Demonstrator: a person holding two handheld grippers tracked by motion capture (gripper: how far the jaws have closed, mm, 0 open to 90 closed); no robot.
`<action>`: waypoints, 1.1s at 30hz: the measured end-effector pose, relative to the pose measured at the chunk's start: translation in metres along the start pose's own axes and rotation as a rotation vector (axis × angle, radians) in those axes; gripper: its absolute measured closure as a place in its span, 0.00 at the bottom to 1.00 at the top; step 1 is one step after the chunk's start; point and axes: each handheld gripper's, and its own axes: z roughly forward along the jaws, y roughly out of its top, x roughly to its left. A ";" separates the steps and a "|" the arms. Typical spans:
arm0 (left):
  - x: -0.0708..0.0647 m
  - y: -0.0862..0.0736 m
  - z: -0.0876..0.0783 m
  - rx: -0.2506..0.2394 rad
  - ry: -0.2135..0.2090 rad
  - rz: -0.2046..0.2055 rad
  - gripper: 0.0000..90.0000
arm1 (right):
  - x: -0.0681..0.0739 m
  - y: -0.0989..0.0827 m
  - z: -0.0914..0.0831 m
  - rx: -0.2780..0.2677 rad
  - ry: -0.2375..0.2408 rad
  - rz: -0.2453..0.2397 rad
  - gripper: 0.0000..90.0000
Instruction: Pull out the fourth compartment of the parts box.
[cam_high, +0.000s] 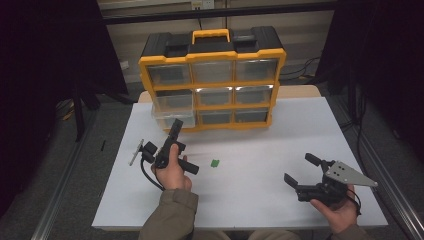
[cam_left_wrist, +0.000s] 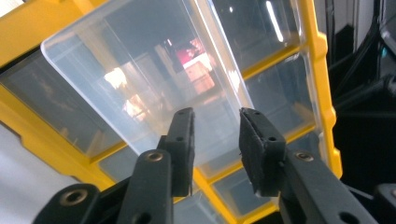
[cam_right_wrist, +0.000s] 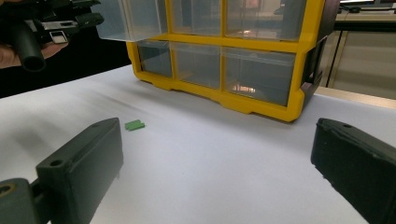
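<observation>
Drawer work under way: your left gripper stands at the clear plastic drawer, pulled partway out of the yellow-and-black 9-drawer organiser, middle row at the table's left. Its jaws sit slightly apart, clear of the drawer front, holding nothing. Your right gripper rests wide open and empty, well apart. Between them lies the small green plastic piece on the white table. Next, probably, 1 gripper picks that piece up for the open drawer.

Dim surroundings, soft focus, glare on clear drawer
</observation>
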 end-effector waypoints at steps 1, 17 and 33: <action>-0.001 -0.001 0.001 -0.002 -0.001 -0.015 0.70 | 0.000 0.000 0.000 0.000 0.000 0.000 0.02; 0.004 -0.010 -0.001 0.128 0.015 0.188 0.46 | 0.000 0.000 0.000 0.000 0.001 -0.001 0.02; 0.009 -0.015 0.000 0.235 0.040 0.371 0.24 | 0.001 0.000 0.000 0.003 -0.002 -0.001 0.03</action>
